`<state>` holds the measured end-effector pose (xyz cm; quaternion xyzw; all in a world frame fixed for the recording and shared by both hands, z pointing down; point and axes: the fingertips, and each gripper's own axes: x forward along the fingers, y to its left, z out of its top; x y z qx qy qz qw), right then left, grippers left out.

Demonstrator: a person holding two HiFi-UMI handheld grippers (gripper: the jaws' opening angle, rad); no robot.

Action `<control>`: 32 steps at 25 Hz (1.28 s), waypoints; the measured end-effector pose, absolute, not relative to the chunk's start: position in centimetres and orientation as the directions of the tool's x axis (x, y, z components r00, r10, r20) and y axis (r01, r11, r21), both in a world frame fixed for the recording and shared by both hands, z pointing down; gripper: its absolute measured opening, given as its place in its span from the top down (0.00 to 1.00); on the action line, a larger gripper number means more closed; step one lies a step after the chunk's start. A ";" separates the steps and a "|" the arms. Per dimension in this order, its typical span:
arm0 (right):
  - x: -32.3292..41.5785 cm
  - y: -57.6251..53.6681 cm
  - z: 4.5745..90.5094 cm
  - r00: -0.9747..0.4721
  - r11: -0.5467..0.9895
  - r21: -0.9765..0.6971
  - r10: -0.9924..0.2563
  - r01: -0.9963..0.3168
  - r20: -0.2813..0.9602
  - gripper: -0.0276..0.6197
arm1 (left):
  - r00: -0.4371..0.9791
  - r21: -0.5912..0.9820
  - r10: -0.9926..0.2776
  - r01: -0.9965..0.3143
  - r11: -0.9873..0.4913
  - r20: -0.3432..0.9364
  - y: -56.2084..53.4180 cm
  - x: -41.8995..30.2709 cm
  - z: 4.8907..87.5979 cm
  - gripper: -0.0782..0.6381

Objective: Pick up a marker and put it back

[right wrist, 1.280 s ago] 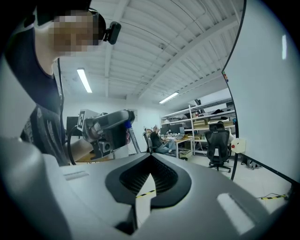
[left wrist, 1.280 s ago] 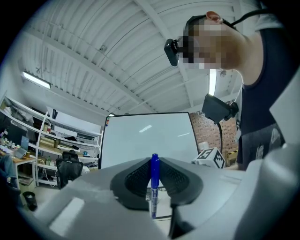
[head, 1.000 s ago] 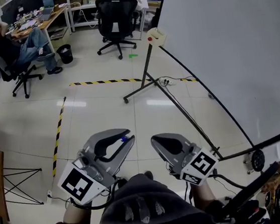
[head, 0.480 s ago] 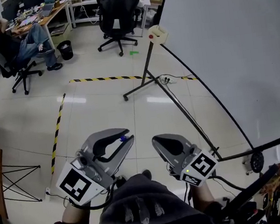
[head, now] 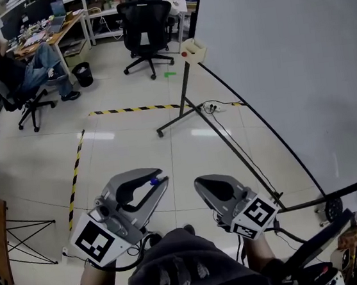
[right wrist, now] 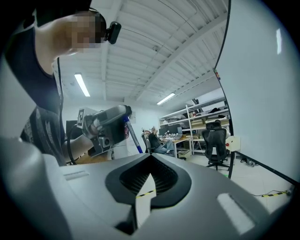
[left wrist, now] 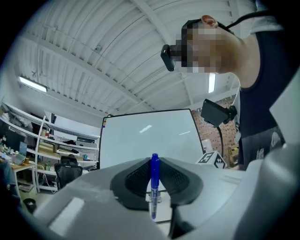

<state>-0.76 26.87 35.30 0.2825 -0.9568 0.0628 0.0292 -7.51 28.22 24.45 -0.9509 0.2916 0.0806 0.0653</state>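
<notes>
At the left of the head view the left gripper (head: 162,175) points forward over the pale tiled floor (head: 126,138), its cube with a black-and-white square marker (head: 95,240) nearest the person. Its jaws are clamped on a slim blue marker pen (left wrist: 154,183). In the left gripper view the pen stands upright across the dark ribbed pads, its long axis at right angles to the jaws. In the head view only its blue end (head: 153,181) shows, poking out on the side facing the right gripper (head: 201,183).

The right gripper sits just beside the left. Its jaw tips are together with nothing between them, and floor shows through the slit behind them.

The large white whiteboard (head: 284,54) on its black frame lies ahead and to the right. The empty right gripper is the nearer one, so the left hand would likely have to carry the pen rightward and forward to return it. Where exactly the pen belongs cannot be made out.

No brand or print on the pen can be read, and the cubes show only square patterns.
</notes>
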 end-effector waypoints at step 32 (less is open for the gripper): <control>3.2 4.2 35.6 -0.829 0.824 -0.102 -0.546 -0.557 0.119 0.95 | 0.818 -0.136 -0.523 -0.562 -0.816 -0.238 5.1 -4.9 21.9 0.81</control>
